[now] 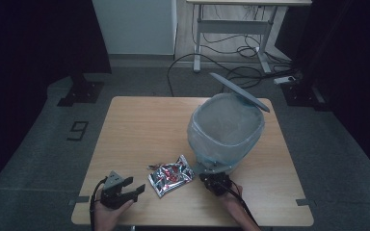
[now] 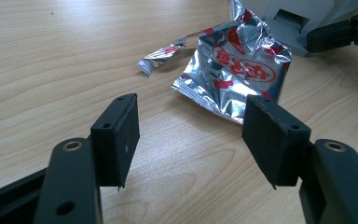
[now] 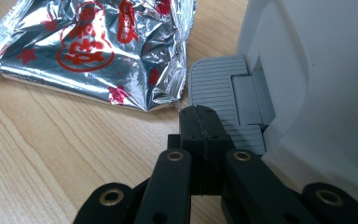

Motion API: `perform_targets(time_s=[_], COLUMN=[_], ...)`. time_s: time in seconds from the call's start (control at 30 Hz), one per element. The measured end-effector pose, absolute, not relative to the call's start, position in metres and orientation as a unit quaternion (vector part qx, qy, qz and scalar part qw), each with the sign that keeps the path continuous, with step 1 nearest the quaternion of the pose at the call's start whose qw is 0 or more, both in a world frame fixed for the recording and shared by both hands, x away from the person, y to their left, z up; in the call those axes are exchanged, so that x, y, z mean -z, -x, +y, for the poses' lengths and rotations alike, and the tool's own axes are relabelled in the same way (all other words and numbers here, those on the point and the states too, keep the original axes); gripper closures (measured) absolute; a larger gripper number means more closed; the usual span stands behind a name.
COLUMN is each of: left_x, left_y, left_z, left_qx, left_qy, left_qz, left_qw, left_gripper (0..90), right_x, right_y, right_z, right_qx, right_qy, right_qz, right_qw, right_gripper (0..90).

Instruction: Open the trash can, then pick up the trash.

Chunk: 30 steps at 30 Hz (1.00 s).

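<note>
Pale wood tabletop (image 1: 139, 125) carries a pedal bin (image 1: 226, 130), lid up, and a foil wrapper (image 2: 235, 70). The right gripper (image 3: 199, 122) has its jaws shut on nothing, tips resting on the grey pedal (image 3: 214, 86), seemingly pressing it. The left gripper (image 2: 191, 135) holds its jaws wide and empty; the wrapper lies just ahead, slightly toward the right jaw, its long axis slanting across them. The left gripper view also catches a torn scrap (image 2: 161, 55) beside the wrapper; the high view shows the liner.
</note>
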<state>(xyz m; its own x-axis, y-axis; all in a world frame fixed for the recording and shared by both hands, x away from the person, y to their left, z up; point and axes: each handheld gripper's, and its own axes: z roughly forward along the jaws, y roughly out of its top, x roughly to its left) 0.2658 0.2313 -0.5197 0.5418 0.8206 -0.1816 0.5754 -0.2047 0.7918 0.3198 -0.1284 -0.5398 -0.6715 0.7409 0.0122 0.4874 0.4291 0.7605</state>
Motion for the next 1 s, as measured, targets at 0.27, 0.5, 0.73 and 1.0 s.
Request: perform_targets(time_s=[0.27, 0.5, 0.73, 1.0], left_x=[0.5205, 0.5201, 0.5197, 0.5198], left_y=[-0.2663, -0.2662, -0.2660, -0.2699], left_z=[0.2326, 0.2327, 0.2332, 0.2263], left_qx=[-0.141, -0.140, -0.143, -0.141], left_qy=[-0.763, -0.763, -0.762, -0.765], left_qz=[0.459, 0.459, 0.461, 0.463], left_qw=[0.432, 0.432, 0.431, 0.424], left_gripper=[36.9, 36.9, 36.6, 36.1], right_x=[0.5398, 0.5399, 0.5398, 0.5400], right_y=[-0.3197, -0.3194, -0.3189, -0.3186], right_z=[-0.1282, -0.1279, -0.1276, -0.1274], right_qx=[-0.384, -0.384, -0.382, -0.382], right_qy=[-0.368, -0.367, -0.364, -0.363], right_qz=[0.830, 0.830, 0.832, 0.832], right_qw=[0.167, 0.169, 0.173, 0.174], right_gripper=[90.0, 90.0, 90.0, 90.0])
